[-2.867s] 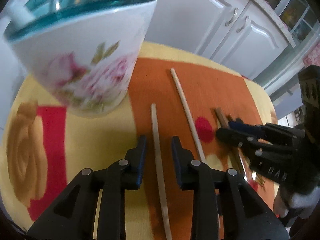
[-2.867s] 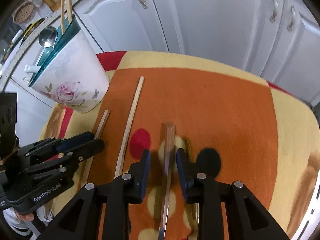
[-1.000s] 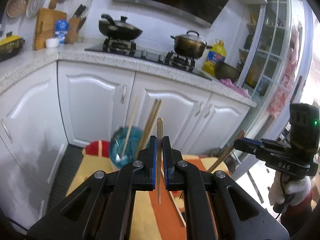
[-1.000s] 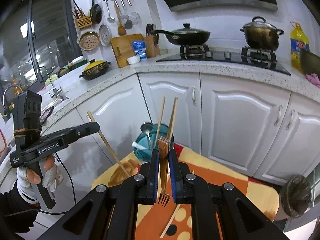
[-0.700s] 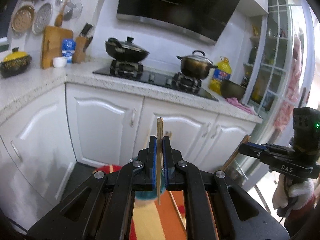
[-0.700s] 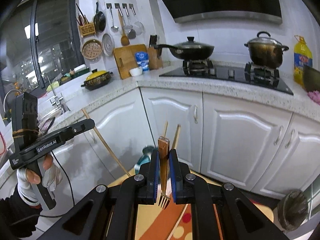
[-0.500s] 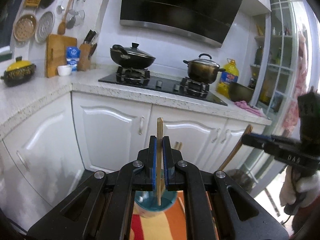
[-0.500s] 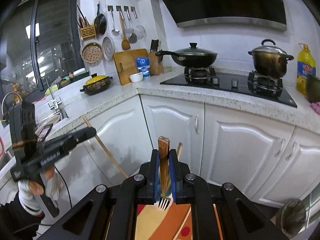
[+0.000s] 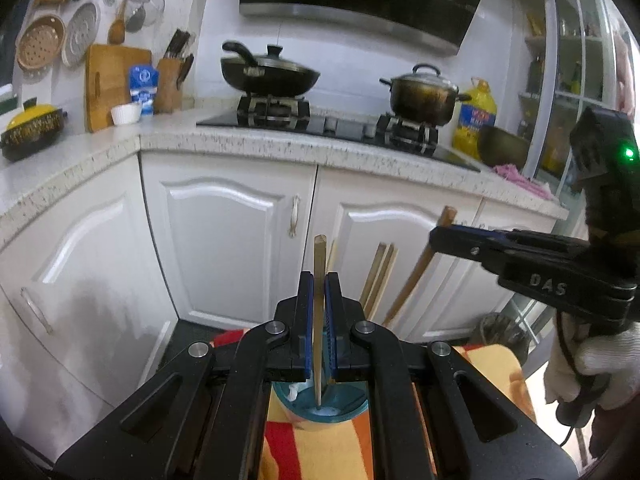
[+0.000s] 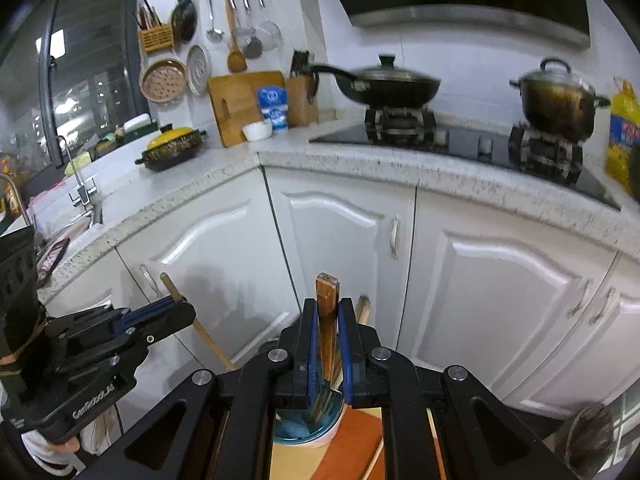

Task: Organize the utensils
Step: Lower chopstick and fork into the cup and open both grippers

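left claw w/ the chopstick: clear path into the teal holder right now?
Probably yes. The left claw holds its chopstick upright with the lower tip over the holder's open mouth. The right claw hangs off to the side, not above that opening.

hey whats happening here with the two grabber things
A person is sorting utensils with a handheld gripper in each hand. The left gripper is shut on a pale wooden chopstick, held upright above the teal-rimmed utensil holder. The right gripper is shut on a wooden-handled fork, tines down over that same holder. Neither has been released yet.
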The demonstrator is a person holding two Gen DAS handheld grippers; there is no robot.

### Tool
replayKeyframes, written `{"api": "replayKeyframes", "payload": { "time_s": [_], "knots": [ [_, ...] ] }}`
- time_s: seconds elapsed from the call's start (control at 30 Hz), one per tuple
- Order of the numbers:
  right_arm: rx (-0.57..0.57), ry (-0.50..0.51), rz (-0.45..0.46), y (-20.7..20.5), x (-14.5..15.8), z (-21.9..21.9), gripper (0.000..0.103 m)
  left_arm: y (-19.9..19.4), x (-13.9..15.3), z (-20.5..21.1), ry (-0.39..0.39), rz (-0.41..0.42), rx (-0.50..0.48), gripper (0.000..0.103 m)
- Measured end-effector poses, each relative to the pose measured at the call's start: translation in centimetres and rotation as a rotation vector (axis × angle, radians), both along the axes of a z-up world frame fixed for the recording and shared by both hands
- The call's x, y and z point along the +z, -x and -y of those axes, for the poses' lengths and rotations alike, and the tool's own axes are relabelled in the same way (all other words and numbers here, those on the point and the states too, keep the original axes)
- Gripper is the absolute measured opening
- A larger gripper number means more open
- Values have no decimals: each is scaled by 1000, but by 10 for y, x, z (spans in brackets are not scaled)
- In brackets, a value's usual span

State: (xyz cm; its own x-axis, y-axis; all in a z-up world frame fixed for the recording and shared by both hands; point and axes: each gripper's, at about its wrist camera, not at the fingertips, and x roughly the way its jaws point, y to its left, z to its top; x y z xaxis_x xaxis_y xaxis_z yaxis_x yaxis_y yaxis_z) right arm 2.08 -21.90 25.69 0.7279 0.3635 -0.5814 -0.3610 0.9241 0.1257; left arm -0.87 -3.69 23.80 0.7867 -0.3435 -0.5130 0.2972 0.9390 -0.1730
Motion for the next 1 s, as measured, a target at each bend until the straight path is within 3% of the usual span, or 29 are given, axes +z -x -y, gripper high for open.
{"api": "replayKeyframes", "payload": {
  "time_s": [0.4, 0.6, 0.63, 0.7, 0.77, 0.83, 1.0],
  "knots": [
    [1, -44, -172, -24, -62, 4, 9, -9, -38, 13, -7, -97, -16, 4],
    [-20, -90, -226, -26, -77, 14, 9, -12, -46, 11, -2, -126, -3, 4],
    [-22, -99, -229, -25, -76, 16, 10, -12, -46, 10, -1, -131, -1, 4],
    [-28, -108, -232, -21, -76, 20, 31, -13, -48, 10, 4, -142, 2, 4],
    [-26, -108, -229, -18, -74, 21, 33, -13, -50, 9, 10, -154, 2, 4],
    [-24, -100, -232, -13, -75, 21, 33, -12, -51, 9, 14, -163, 5, 7],
    [-31, -97, -249, -4, -79, 23, 33, -6, -51, 7, 23, -173, 11, 26]
  ]
}}
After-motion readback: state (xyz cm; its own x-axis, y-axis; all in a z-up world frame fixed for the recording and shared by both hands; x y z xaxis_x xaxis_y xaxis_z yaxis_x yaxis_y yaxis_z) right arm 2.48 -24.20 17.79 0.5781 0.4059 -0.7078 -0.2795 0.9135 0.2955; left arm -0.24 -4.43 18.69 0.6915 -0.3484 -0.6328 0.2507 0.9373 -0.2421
